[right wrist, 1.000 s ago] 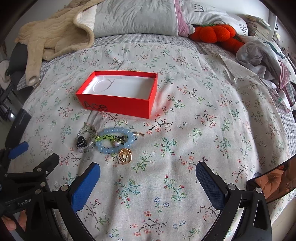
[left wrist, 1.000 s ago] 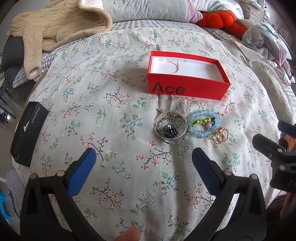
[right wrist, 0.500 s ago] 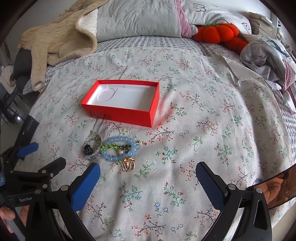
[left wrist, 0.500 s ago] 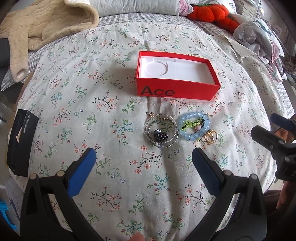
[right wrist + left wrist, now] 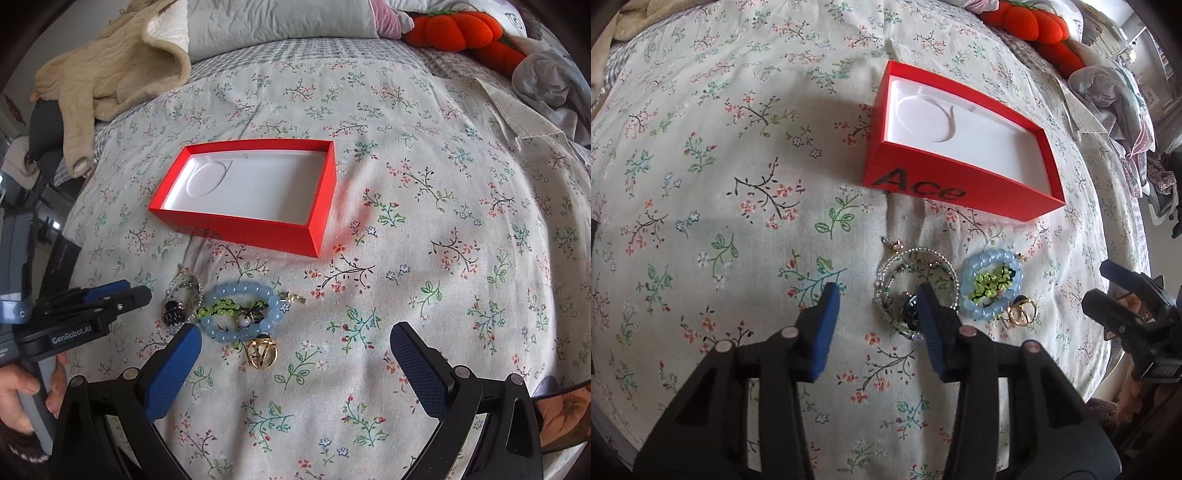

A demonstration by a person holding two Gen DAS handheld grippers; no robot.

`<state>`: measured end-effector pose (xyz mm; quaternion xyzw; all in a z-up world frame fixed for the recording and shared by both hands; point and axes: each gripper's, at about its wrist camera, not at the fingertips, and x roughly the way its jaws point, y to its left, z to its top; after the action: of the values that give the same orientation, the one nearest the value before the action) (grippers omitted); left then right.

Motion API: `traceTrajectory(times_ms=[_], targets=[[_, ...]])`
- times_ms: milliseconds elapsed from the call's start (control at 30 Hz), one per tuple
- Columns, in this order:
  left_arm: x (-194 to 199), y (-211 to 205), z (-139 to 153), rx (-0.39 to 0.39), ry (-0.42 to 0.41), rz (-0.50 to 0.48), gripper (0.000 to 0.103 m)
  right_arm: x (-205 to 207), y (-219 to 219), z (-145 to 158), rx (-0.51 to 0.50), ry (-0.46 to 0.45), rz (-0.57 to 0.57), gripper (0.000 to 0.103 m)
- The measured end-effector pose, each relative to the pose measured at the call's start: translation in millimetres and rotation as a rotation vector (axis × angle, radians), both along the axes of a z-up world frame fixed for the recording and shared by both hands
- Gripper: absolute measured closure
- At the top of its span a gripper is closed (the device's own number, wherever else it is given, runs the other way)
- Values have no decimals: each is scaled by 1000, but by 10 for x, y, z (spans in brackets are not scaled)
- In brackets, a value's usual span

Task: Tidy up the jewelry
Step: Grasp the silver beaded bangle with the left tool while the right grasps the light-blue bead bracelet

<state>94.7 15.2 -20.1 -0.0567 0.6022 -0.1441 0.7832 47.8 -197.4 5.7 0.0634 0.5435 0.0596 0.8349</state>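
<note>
My left claw [image 5: 875, 301] part-open, straddling silver bracelet [image 5: 916, 277] lower centre; right claw [image 5: 295, 341] released. Next: I clench, lift toward red box [image 5: 960, 184].

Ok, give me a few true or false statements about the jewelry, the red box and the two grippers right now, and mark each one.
1. The red box has jewelry in it. False: its white inside is bare.
2. The blue bead bracelet lies on the bedspread in front of the box. True.
3. The left gripper is clamped shut. False: its jaws are apart, with part of the silver coil bracelet between them.
4. The gold ring lies beside the bead bracelet, outside the box. True.
5. The right gripper holds the gold ring. False: it is open and empty.
</note>
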Motion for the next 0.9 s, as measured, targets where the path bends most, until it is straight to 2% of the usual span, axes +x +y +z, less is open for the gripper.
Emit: traceTrajectory(times_ms=[100,133,200,267,400,667,900], targets=[[117,18,-72,-18,12,1,70,85,-64,-118,42,36,-11,2],[156,11,-103,-27,26,0,76,110,-94,-163,60,47,-18,4],[220,-20,-174,-49,56,-9,82,160,-152,-252,85,79,-31,18],[255,-78,-214,-51,68,-21,86,186,-190,-319,110,98,-42,23],[260,-214,-259,-36,85,-48,90,208,-163,-375,138,119,-33,36],[249,-272,-247,10,76,-50,102,206,-101,-404,164,132,-16,53],[194,-290,-113,-1,36,-51,103,251,-132,-463,198,148,-52,69]])
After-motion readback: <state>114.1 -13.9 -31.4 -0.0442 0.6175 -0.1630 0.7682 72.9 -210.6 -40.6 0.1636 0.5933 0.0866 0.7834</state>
